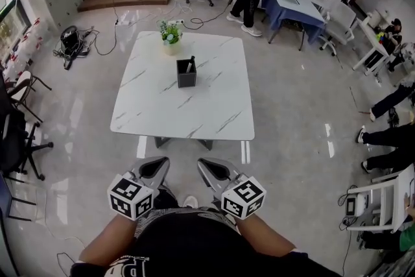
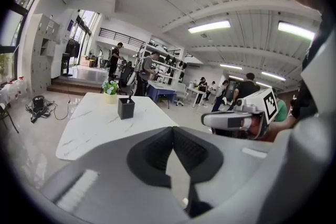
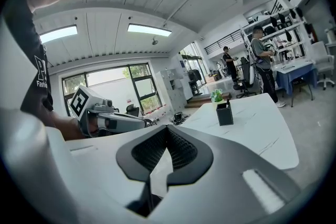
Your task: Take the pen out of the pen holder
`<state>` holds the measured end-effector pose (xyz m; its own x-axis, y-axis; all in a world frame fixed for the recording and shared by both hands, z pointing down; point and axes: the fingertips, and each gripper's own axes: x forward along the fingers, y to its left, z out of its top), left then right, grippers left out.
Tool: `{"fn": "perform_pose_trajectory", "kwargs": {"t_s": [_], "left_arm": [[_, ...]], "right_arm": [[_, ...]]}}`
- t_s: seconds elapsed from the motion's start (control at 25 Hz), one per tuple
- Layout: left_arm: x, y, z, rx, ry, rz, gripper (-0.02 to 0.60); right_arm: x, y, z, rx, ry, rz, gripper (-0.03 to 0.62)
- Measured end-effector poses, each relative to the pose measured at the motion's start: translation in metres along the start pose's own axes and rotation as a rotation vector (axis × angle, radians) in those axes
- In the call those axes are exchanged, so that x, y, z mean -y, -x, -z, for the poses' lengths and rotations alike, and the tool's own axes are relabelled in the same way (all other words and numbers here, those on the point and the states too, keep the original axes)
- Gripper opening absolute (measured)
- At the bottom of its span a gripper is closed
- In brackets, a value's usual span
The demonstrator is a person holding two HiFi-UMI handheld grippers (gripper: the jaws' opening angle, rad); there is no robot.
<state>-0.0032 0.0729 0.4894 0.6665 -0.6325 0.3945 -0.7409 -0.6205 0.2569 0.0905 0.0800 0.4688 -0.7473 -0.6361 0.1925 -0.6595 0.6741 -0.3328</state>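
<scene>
A black square pen holder stands on the white marble table, with a dark pen sticking up out of it. The holder and the pen also show far off in the left gripper view, and the same holder in the right gripper view. Both grippers hang close to the person's body, well short of the table's near edge. My left gripper and right gripper have their jaws closed together, with nothing in them.
A small potted plant sits behind the holder at the table's far edge. Black office chairs stand at the left. Seated people's legs and a white rack line the right. Cables and a vacuum lie on the floor far left.
</scene>
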Motion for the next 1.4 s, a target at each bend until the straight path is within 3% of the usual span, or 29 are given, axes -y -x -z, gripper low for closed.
{"fn": "perform_pose_trajectory", "kwargs": {"t_s": [0.32, 0.68, 1.4], "left_arm": [[-0.005, -0.01, 0.011, -0.009, 0.018, 0.028, 0.057], [-0.034, -0.028, -0.009, -0.001, 0.009, 0.04, 0.057], [-0.138, -0.096, -0.091, 0.001, -0.054, 0.097, 0.057]], "right_arm": [[0.004, -0.006, 0.014, -0.028, -0.011, 0.017, -0.002], [0.024, -0.031, 0.003, -0.048, -0.009, 0.041, -0.002], [0.094, -0.139, -0.065, -0.04, 0.014, 0.109, -0.002]]}}
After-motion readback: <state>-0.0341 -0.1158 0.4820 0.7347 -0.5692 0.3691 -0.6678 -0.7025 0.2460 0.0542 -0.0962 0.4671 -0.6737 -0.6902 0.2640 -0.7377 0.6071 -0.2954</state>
